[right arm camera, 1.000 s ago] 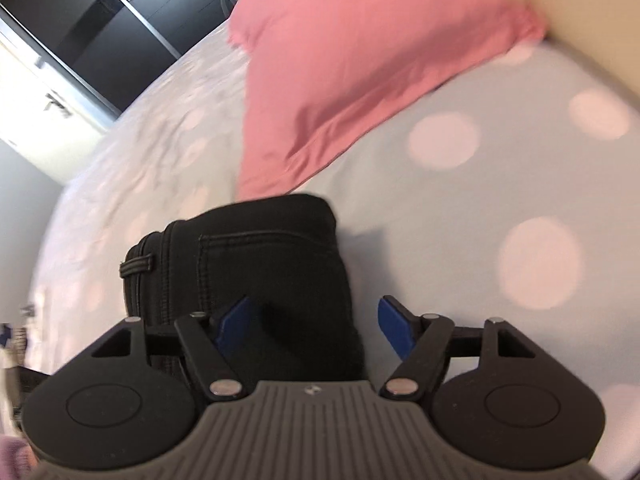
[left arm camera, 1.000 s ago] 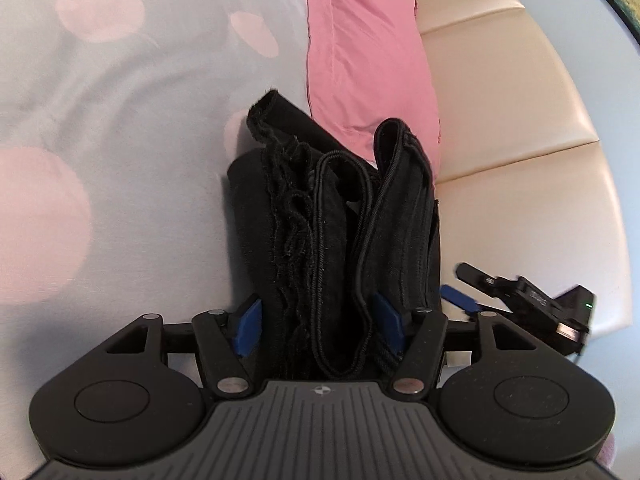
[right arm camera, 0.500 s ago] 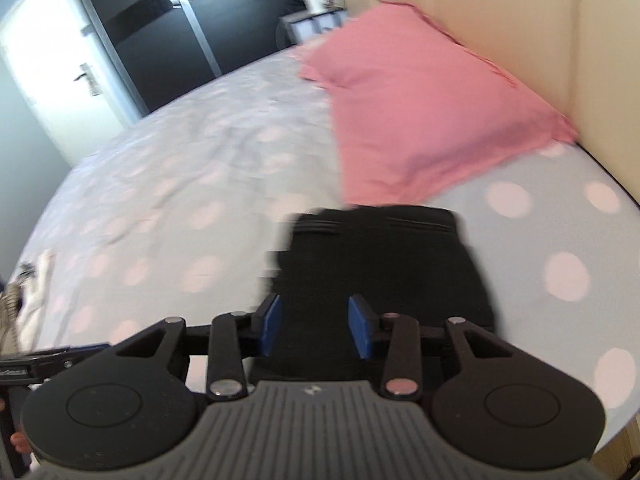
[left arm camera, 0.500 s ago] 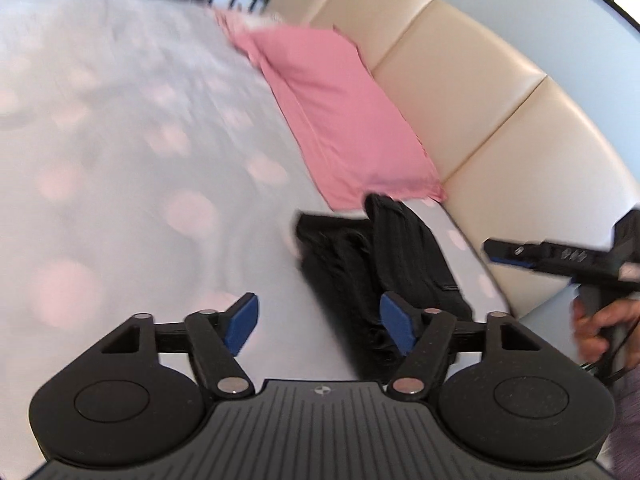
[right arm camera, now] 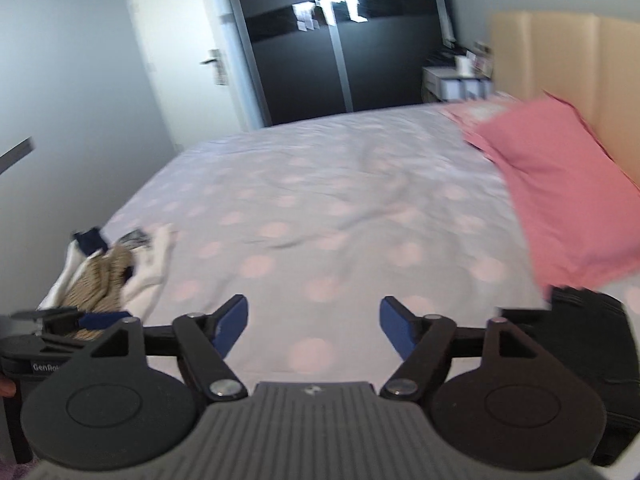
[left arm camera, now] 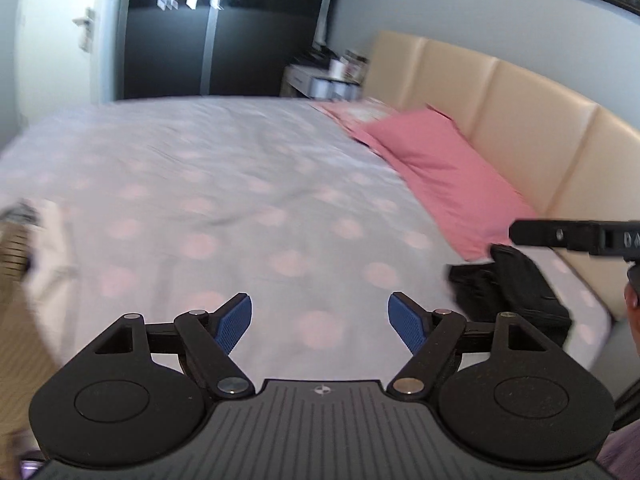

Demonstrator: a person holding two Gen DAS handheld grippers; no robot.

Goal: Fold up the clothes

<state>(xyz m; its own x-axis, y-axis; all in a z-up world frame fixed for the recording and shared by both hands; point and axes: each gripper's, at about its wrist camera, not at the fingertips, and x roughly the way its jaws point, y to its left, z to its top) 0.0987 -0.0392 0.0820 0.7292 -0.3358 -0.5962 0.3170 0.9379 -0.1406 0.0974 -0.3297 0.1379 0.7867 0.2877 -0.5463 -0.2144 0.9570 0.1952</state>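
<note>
The folded black trousers [left arm camera: 516,292] lie at the lower right of the left wrist view, on the dotted bedsheet [left arm camera: 240,208], just below the near end of the pink pillow [left arm camera: 448,176] and near the beige padded headboard [left arm camera: 520,112]. In the right wrist view the same dark bundle [right arm camera: 588,344] sits at the lower right edge, partly behind the gripper body. I judge it is placed there, at the corner near the pillow, so that finished pieces stay out of the working area in the middle of the bed.

The left gripper [left arm camera: 320,322] is over bare sheet, its jaws are opening, and nothing is between the blue pads [left arm camera: 234,322]. The right gripper [right arm camera: 314,322] is the same: its jaws are opening wide, and only the sheet is seen between its pads [right arm camera: 394,326]. Both point slightly downward over the middle of the bed, so neither one holds cloth.

At the left of the right wrist view lies a loose heap of clothes [right arm camera: 108,272], with a beige knitted piece, something white and a dark blue piece. In the left wrist view the heap [left arm camera: 20,240] is only a blur at the left edge. I think this heap is the unfolded work that remains, and the spread fingers are ready for taking the next garment from it.
</note>
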